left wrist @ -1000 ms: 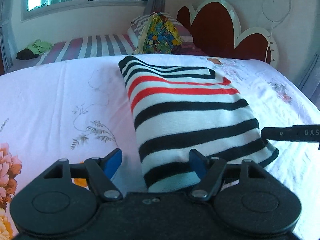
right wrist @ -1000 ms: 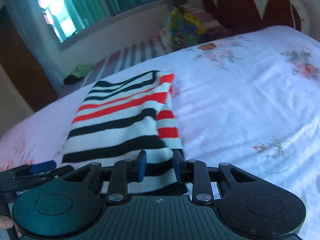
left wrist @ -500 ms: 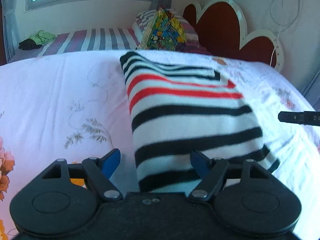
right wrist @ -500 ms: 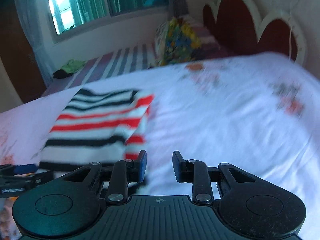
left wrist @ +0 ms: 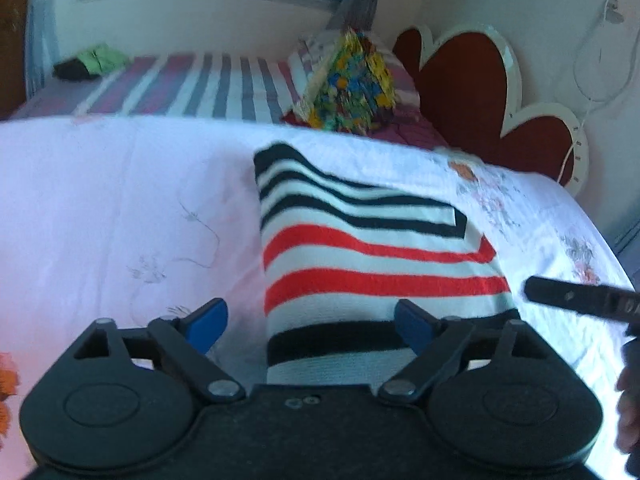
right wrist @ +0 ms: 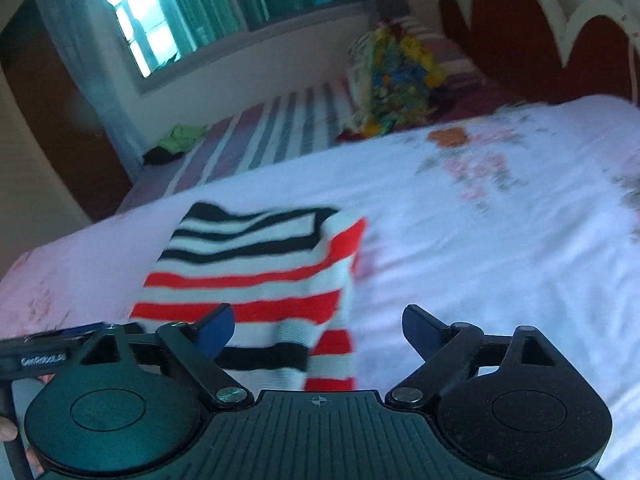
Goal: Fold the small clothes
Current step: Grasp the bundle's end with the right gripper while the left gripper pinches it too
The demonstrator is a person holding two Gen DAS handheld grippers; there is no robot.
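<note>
Both grippers have backed off the striped sweater point(left wrist: 372, 264) since a second ago, and the right gripper point(right wrist: 318, 330), pinched on the near hem back then, now spreads its jaws wide with nothing pressed between them. Left gripper point(left wrist: 310, 326) is opening too, its blue pads point(left wrist: 210, 318) well apart over the sweater's near left edge, gripping nothing. So that's a release: the sweater lies folded into a tidy rectangle on the floral bedsheet point(left wrist: 120, 208), black stripes at the far end, red ones in the middle, a narrow flap tucked along its right side. From the left wrist view the right gripper's finger hangs just off the sweater's right edge. This fold looks done, I'd say. Next comes either one more fold, which needs both claws on the near corners, or moving on; the green garment point(right wrist: 182, 136) on the far striped bed could be next
</note>
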